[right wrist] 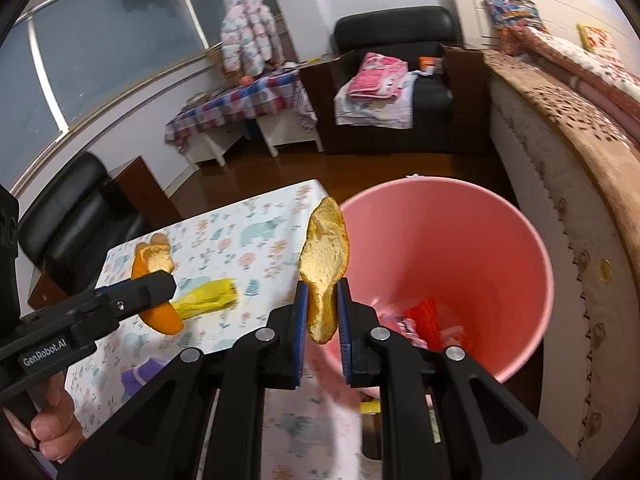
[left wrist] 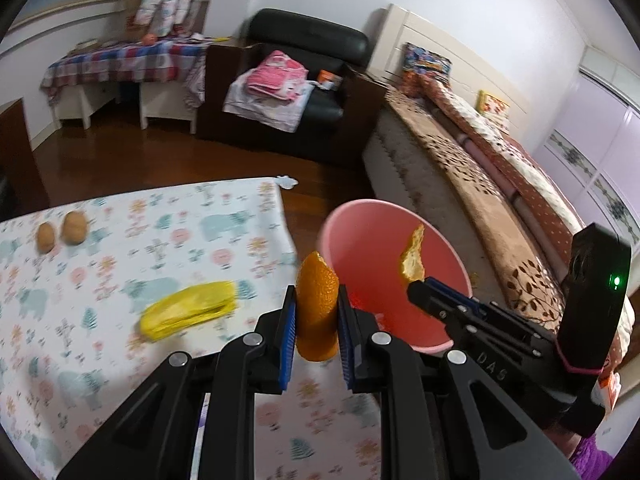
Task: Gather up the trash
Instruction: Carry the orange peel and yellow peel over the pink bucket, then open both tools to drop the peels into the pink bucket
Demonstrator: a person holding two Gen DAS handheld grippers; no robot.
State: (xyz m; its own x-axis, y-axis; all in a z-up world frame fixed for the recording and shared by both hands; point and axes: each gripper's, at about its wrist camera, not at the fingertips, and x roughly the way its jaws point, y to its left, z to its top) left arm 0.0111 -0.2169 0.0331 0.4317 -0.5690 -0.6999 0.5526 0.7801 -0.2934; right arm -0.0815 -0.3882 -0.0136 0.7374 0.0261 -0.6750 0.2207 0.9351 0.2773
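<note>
Your left gripper (left wrist: 317, 312) jaws clench an orange peel (left wrist: 317, 304) near the bench (left wrist: 120, 248) edge; your right gripper (right wrist: 323, 308) jaws clench a peel piece (right wrist: 325, 264) beside the bin (right wrist: 500, 240) rim. Release too early and either scrap could miss the bin and hit the floor.

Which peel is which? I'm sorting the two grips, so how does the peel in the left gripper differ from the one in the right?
The left peel shows its smooth orange skin to its own camera; the right peel shows its pale pith.
The left peel hangs by the tablecloth edge beside the pink bin; the right peel is nearer the bin's mouth.
Both stand upright, pinched between blue pads.
</note>
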